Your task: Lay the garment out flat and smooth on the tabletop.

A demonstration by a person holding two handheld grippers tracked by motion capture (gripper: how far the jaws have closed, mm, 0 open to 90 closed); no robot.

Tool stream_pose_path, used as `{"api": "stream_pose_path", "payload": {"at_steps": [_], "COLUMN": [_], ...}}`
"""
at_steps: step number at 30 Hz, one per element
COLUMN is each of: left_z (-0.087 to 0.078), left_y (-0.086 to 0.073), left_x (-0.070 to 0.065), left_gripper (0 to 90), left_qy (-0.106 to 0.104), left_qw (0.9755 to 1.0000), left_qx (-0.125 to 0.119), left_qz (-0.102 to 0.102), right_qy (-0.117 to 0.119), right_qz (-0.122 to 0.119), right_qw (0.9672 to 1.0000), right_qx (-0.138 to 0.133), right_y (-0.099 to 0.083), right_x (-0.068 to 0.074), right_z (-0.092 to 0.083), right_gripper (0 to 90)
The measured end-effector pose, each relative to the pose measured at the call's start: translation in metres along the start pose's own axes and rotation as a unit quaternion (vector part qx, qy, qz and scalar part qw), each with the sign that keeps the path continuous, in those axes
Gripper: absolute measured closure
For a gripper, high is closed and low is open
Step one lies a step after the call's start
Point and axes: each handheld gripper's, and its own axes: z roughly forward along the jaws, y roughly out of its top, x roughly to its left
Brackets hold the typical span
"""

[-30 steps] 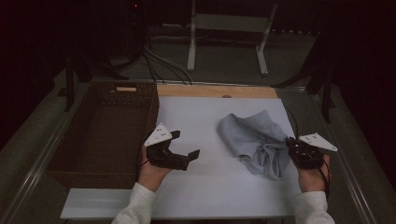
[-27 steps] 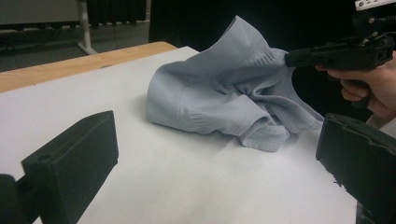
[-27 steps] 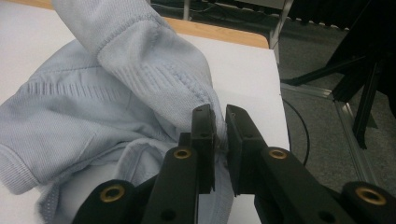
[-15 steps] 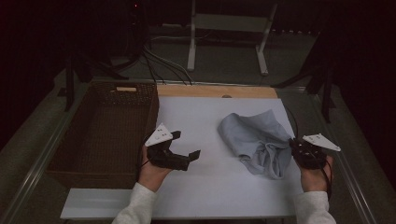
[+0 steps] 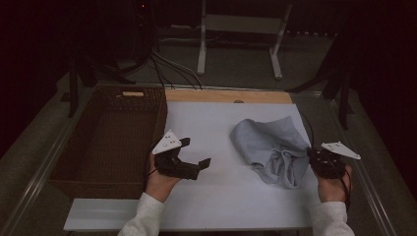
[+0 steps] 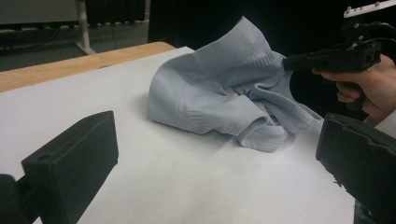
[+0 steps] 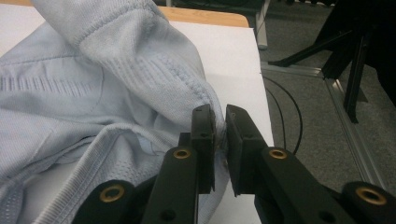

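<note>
pinching the pale blue garment (image 5: 271,150) by its edge near the table's (image 5: 211,196) right side, the right gripper (image 7: 220,140) is nearly closed on cloth, so lifting comes next while the left gripper (image 5: 193,158) waits wide open.

My high view is dim, its surroundings nearly black; the white table (image 5: 221,196) is the brightest area. In my gripper views, the cloth (image 6: 219,93) is sharp and softly shadowed, while the near jaws blur slightly.
</note>
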Motion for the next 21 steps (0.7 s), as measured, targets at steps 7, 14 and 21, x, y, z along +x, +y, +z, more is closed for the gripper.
{"api": "stream_pose_path", "payload": {"at_steps": [7,14,21], "left_z": [-0.0001,-0.0001,-0.0002], "left_y": [0.0001,0.0,0.0001], "left_x": [0.0,0.0001,0.0001], "left_gripper": [0.2,0.2,0.2], "left_qy": [-0.001,-0.001,-0.001], "left_qw": [1.0,1.0,1.0], "left_qx": [-0.001,-0.001,-0.001], "left_qz": [-0.001,-0.001,-0.001], "right_qy": [0.0,0.0,0.007], "right_qz": [0.014,0.021,0.034], "right_qw": [0.9999,0.9998,0.9992], "right_qx": [0.006,0.005,-0.022], "right_y": [-0.0021,-0.0032,0.0007], "right_x": [-0.0039,-0.0055,-0.0065], "right_z": [0.0023,0.0029,-0.0039], "right_gripper": [82.0,77.8,48.2]}}
